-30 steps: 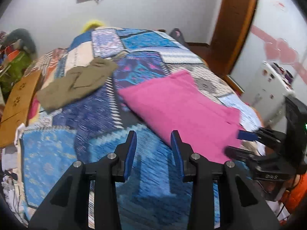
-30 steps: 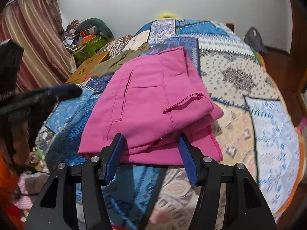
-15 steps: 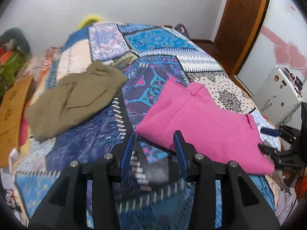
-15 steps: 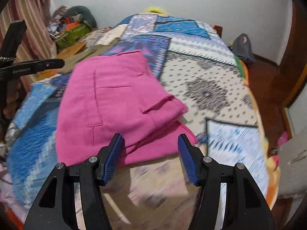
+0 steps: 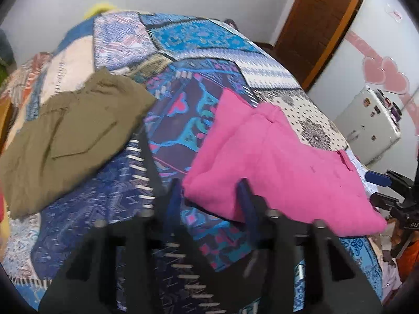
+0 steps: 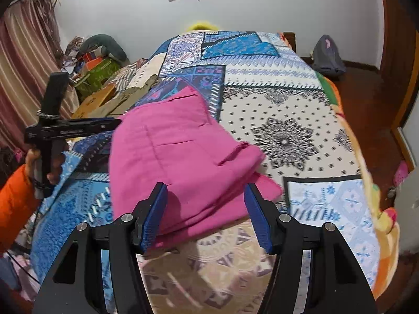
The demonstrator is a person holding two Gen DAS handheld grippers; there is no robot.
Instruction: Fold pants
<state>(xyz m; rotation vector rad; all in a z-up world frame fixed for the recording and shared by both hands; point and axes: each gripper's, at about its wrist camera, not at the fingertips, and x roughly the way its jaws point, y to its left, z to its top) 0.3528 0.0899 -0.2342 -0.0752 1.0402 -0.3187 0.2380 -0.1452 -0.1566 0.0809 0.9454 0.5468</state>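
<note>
Folded pink pants (image 5: 277, 162) lie flat on the patchwork bedspread (image 5: 199, 36); they also show in the right wrist view (image 6: 178, 162). My left gripper (image 5: 209, 196) is open and empty, its blurred fingers at the pants' near left corner. My right gripper (image 6: 207, 209) is open and empty, its blue pads just in front of the pants' near edge, one on each side. The right gripper also shows at the far right of the left wrist view (image 5: 385, 188), and the left gripper at the left of the right wrist view (image 6: 78, 127).
Folded olive pants (image 5: 68, 136) lie on the bed to the left of the pink pants. A white cabinet (image 5: 369, 123) and a wooden door (image 5: 322, 23) stand at the right. Boxes and clutter (image 6: 97, 65) sit by the curtain. A grey bag (image 6: 327, 55) lies on the floor.
Both grippers have moved in toward the pink pants: the left forward to the pants' near left corner, the right close up to the near edge. The pants lie as before.
</note>
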